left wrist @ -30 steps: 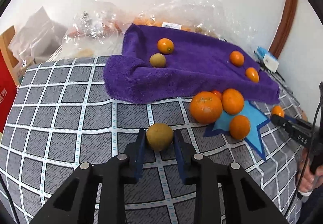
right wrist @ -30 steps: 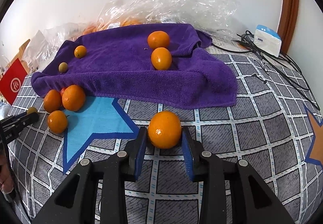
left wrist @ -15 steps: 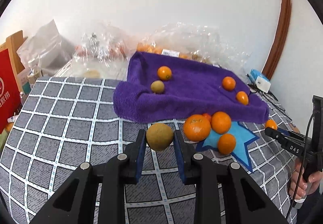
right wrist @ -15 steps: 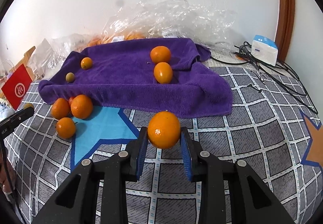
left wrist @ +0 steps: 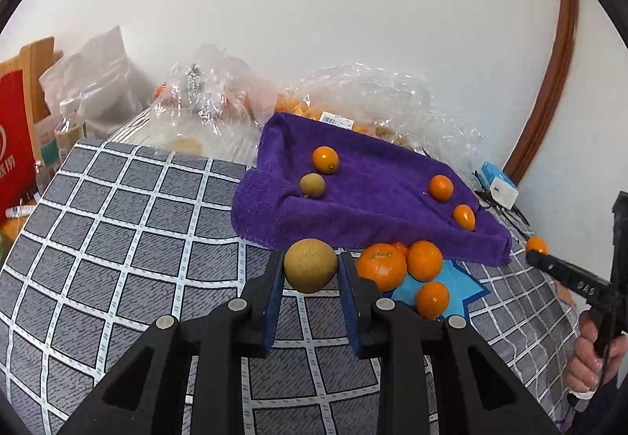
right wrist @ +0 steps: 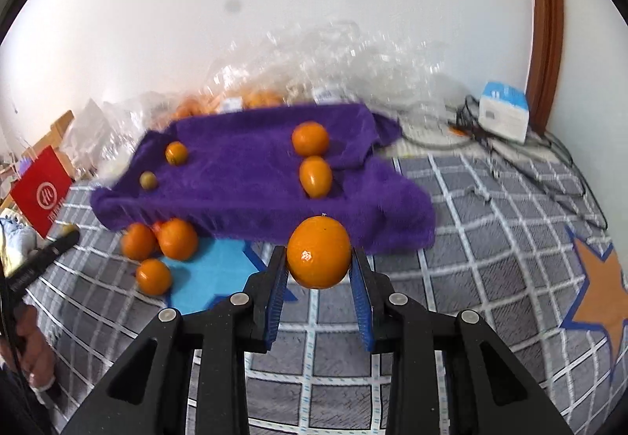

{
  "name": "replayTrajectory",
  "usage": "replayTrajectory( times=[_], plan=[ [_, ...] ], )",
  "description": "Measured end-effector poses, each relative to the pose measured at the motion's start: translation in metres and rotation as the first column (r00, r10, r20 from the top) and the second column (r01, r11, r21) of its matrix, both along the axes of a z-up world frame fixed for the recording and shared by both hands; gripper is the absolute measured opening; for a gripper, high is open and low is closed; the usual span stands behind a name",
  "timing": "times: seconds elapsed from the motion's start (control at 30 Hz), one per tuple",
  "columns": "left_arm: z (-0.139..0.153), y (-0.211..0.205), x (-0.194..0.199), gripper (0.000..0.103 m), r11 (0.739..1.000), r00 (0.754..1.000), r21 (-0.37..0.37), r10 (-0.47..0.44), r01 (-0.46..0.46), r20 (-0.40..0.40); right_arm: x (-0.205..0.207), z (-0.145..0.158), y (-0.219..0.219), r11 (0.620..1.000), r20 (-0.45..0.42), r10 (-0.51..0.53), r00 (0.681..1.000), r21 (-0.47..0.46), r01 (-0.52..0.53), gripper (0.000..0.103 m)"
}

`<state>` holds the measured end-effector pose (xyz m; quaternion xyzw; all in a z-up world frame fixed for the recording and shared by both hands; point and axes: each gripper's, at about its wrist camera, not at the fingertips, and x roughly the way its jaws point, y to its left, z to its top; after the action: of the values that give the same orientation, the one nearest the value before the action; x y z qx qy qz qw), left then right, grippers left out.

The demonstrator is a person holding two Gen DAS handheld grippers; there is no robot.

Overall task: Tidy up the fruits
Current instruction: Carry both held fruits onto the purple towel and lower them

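Note:
My left gripper (left wrist: 311, 270) is shut on a brown-green kiwi (left wrist: 310, 264), held above the grey checked cover (left wrist: 117, 238). In the right wrist view my right gripper (right wrist: 318, 258) is shut on an orange (right wrist: 318, 251), lifted off the cover. Beyond both lies a purple towel (left wrist: 373, 207) (right wrist: 243, 180); on it rest a small kiwi (left wrist: 312, 185) (right wrist: 148, 180) and three small oranges (left wrist: 325, 159) (right wrist: 310, 138). A cluster of oranges (left wrist: 382, 265) (right wrist: 176, 238) sits at the towel's near edge, partly on a blue star (left wrist: 455, 284) (right wrist: 212, 274).
Crumpled clear plastic bags (left wrist: 219, 97) (right wrist: 353, 62) with more fruit lie behind the towel against the white wall. A white and blue box (right wrist: 504, 115) and black cables (right wrist: 549, 164) sit at the far right. A red bag (left wrist: 13, 136) (right wrist: 41, 195) stands at the left.
Both grippers have risen with their fruit, which now hang clear of the cover. The views have tipped up, showing more wall, and the towel sits lower and farther off.

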<state>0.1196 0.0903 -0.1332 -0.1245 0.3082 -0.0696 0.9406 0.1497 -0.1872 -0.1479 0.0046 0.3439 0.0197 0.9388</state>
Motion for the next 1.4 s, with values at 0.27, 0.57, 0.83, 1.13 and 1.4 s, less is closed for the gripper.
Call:
replayTrajectory(
  times=[0.27, 0.57, 0.83, 1.13, 1.4],
  plan=[
    [0.02, 0.015, -0.002, 0.026, 0.998, 0.998, -0.026, 0.06, -0.059, 0.018, 0.009, 0.019, 0.007, 1.0, 0.048, -0.001, 0.999, -0.021, 0.002, 0.032],
    [0.073, 0.015, 0.031, 0.026, 0.996, 0.992, -0.026, 0.092, -0.09, 0.089, 0.045, 0.042, 0.001, 1.0, 0.062, -0.008, 0.998, -0.012, 0.009, 0.032],
    [0.067, -0.011, 0.085, 0.026, 0.997, 0.997, -0.042, 0.06, -0.058, 0.052, 0.084, 0.039, -0.001, 1.0, 0.057, 0.0, 0.998, -0.006, 0.001, 0.032],
    [0.028, -0.013, 0.114, 0.026, 0.996, 0.999, -0.077, 0.05, -0.049, 0.004, 0.116, -0.013, -0.012, 1.0, -0.07, -0.026, 0.997, -0.009, 0.025, 0.032],
    [0.011, -0.011, 0.123, 0.026, 0.997, 0.994, -0.066, 0.039, -0.046, -0.099, 0.111, -0.024, -0.012, 0.999, -0.091, -0.017, 0.996, -0.047, 0.013, 0.032]
  ],
)
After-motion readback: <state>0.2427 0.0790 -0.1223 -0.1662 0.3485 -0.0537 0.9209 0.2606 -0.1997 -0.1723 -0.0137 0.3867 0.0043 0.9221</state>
